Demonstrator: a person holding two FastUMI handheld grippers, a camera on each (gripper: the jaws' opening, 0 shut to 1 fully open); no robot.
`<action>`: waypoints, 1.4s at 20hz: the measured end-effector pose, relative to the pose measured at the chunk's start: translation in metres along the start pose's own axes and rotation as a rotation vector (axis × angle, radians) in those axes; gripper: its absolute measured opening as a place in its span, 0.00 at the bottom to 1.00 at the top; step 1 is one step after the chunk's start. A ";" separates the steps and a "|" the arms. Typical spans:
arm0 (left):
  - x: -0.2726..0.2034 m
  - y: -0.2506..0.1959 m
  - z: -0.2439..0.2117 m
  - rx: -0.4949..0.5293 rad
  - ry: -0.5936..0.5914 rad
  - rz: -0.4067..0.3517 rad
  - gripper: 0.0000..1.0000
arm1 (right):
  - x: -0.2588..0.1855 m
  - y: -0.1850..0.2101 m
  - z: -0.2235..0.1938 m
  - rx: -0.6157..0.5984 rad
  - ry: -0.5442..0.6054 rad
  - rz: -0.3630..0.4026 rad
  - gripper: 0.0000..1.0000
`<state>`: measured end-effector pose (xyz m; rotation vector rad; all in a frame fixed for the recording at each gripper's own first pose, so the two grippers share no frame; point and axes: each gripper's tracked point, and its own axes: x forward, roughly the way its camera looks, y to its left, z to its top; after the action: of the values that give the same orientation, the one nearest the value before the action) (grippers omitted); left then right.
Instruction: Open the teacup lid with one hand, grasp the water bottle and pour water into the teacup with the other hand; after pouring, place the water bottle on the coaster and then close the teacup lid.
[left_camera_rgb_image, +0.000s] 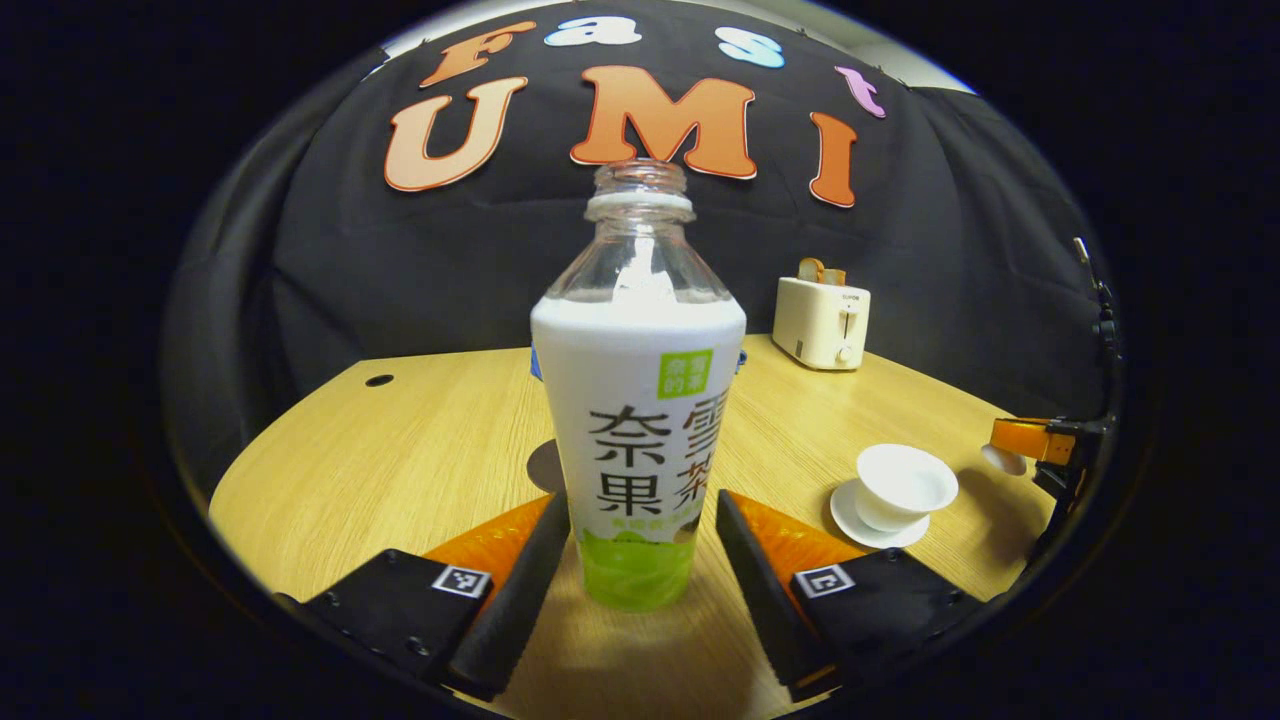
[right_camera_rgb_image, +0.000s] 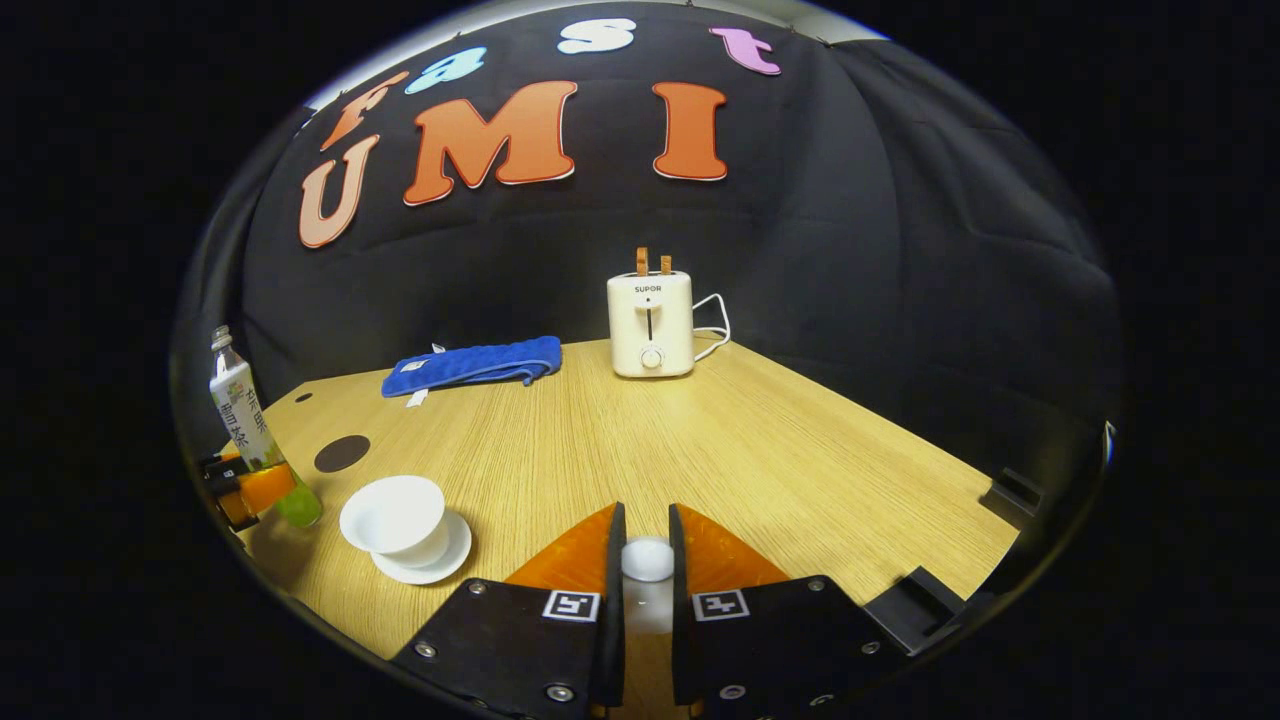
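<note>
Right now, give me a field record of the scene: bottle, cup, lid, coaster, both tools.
bottle: water bottle upright on the table, uncapped, between the left tool's fingers
left tool: open, fingers either side of the bottle, gaps visible
teacup: teacup on its saucer, lid off
lid: teacup lid gripped by the right tool
coaster: dark round coaster on the table, bare
other: toaster, blue towel at the back

On the table (right_camera_rgb_image: 760, 440), the teacup (right_camera_rgb_image: 395, 518) stands between bottle (right_camera_rgb_image: 245, 420) and toaster (right_camera_rgb_image: 650, 322).
</note>
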<state>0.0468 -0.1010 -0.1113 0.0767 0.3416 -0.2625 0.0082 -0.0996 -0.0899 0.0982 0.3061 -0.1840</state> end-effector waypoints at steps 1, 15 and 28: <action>0.006 0.001 0.000 -0.001 -0.006 -0.005 0.74 | -0.001 0.001 0.000 0.000 0.000 0.000 0.19; 0.003 0.005 0.037 0.556 0.044 -0.022 0.63 | -0.013 -0.001 0.007 0.007 -0.008 -0.011 0.19; 0.014 -0.016 0.027 1.194 0.090 -0.049 0.64 | -0.022 -0.021 0.004 0.043 -0.004 -0.052 0.19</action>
<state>0.0635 -0.1231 -0.0909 1.2594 0.2355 -0.4842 -0.0152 -0.1168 -0.0810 0.1329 0.3010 -0.2422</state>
